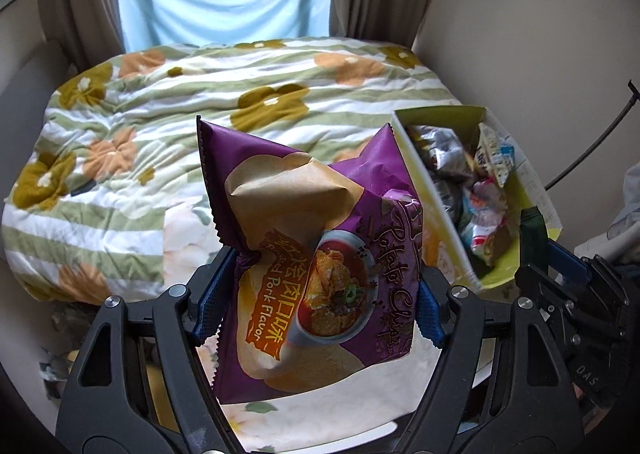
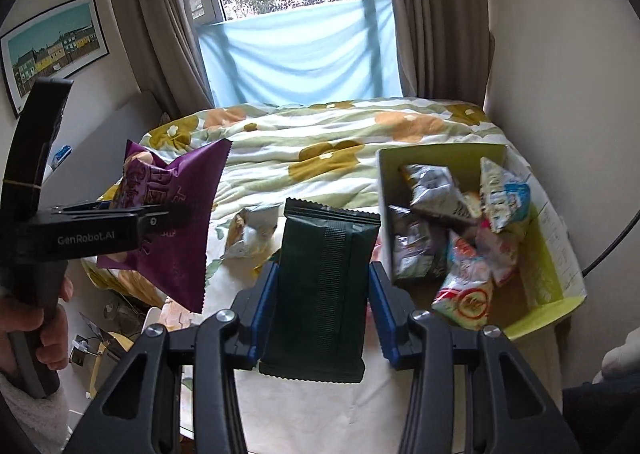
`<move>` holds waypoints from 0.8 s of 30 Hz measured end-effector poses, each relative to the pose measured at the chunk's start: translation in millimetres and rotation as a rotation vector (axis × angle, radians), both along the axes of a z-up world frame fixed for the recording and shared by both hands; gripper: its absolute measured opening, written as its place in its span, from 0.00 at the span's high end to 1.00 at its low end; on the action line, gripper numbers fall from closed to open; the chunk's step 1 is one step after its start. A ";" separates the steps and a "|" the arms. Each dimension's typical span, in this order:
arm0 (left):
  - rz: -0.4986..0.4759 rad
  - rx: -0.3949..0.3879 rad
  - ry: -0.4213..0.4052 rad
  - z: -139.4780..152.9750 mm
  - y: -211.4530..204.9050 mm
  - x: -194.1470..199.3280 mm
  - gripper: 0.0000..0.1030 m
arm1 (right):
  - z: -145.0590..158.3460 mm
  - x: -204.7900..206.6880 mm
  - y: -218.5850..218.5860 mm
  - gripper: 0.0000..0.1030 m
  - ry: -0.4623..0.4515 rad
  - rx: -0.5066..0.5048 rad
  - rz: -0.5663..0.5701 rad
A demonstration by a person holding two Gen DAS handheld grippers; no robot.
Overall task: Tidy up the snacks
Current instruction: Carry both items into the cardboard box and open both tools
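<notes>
My left gripper (image 1: 320,286) is shut on a purple bag of potato chips (image 1: 304,254) and holds it above the bed; the bag also shows at the left of the right wrist view (image 2: 176,230). My right gripper (image 2: 322,278) is shut on a dark green snack packet (image 2: 324,286), upright, just left of the box. A green-and-white cardboard box (image 2: 560,286) on the bed at the right holds several snack packets (image 2: 464,250); it also shows in the left wrist view (image 1: 440,122). A small silver snack pack (image 2: 250,234) lies on the bed beyond my right gripper.
A flowered quilt (image 1: 200,114) covers the bed. A window with a blue cloth (image 2: 300,50) and brown curtains stands behind it. A wall (image 2: 560,74) runs along the right. A framed picture (image 2: 52,46) hangs at the left. Clutter lies on the floor at lower left.
</notes>
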State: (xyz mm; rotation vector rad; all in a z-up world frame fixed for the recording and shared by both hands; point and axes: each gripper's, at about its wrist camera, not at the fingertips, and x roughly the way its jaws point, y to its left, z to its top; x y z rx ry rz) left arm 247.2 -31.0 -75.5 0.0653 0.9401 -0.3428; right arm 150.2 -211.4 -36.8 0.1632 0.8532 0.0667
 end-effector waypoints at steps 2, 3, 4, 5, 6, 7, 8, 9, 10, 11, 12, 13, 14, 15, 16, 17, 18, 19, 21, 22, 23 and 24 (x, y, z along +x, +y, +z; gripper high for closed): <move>-0.006 -0.027 -0.002 4.0 -28.8 -0.7 0.28 | 4.0 2.1 -29.8 0.60 -0.001 -0.014 -0.009; -0.011 -0.039 0.000 3.9 -43.5 -1.4 0.28 | 4.6 2.0 -42.6 0.60 0.002 -0.018 -0.008; -0.016 -0.048 0.001 3.6 -59.4 -1.8 0.28 | 4.8 3.5 -56.8 0.60 0.009 -0.023 -0.009; -0.023 -0.053 0.003 2.3 -76.3 -3.0 0.28 | 4.8 4.2 -71.2 0.60 0.009 -0.026 -0.013; -0.033 -0.057 0.006 0.3 -93.9 -3.4 0.28 | 4.5 5.1 -82.8 0.60 0.013 -0.027 -0.015; -0.045 -0.062 0.011 -2.1 -109.7 -3.4 0.28 | 3.5 5.7 -94.7 0.60 0.018 -0.029 -0.019; -0.057 -0.067 0.018 -5.2 -125.9 -2.6 0.28 | 2.7 5.4 -106.6 0.60 0.019 -0.027 -0.027; -0.068 -0.070 0.027 -9.5 -142.7 -1.6 0.28 | 1.9 5.6 -118.8 0.60 0.024 -0.023 -0.035; -0.075 -0.073 0.035 -13.8 -157.6 -0.5 0.28 | 0.8 6.0 -130.9 0.60 0.029 -0.017 -0.045; -0.084 -0.077 0.046 -18.4 -172.0 0.9 0.28 | 0.7 5.3 -141.0 0.60 0.031 -0.012 -0.054; -0.095 -0.080 0.060 -24.0 -186.8 2.5 0.28 | -0.7 5.1 -149.6 0.60 0.034 -0.008 -0.062; -0.107 -0.081 0.074 -29.3 -199.9 3.9 0.28 | -2.8 5.5 -158.6 0.60 0.040 -0.004 -0.072; -0.118 -0.077 0.086 -35.2 -212.1 5.3 0.28 | -4.3 5.5 -166.2 0.60 0.045 0.001 -0.081; -0.124 -0.073 0.097 -41.5 -223.2 6.3 0.27 | -6.6 6.0 -173.4 0.60 0.051 0.008 -0.089; -0.125 -0.070 0.102 -46.9 -232.0 8.1 0.24 | -8.8 6.3 -179.8 0.60 0.057 0.014 -0.097; -0.125 -0.068 0.106 -52.1 -239.7 10.0 0.18 | -10.4 6.6 -185.1 0.60 0.063 0.020 -0.104; -0.126 -0.068 0.113 -57.4 -244.5 12.2 0.13 | -12.8 7.1 -188.5 0.60 0.069 0.025 -0.110; -0.124 -0.060 0.121 -62.0 -249.4 13.7 0.01 | -14.4 7.5 -192.2 0.60 0.072 0.031 -0.115; -0.117 -0.046 0.135 -69.5 -250.6 14.1 0.00 | -17.5 8.3 -198.8 0.60 0.078 0.041 -0.123; -0.113 -0.037 0.147 -73.1 -249.6 13.8 0.00 | -18.8 8.0 -201.3 0.60 0.080 0.045 -0.128; -0.110 -0.031 0.158 -76.1 -244.4 14.4 0.00 | -19.3 7.7 -203.7 0.60 0.081 0.047 -0.131; -0.108 -0.029 0.165 -76.6 -238.1 12.2 0.00 | -20.3 7.0 -203.8 0.60 0.083 0.048 -0.136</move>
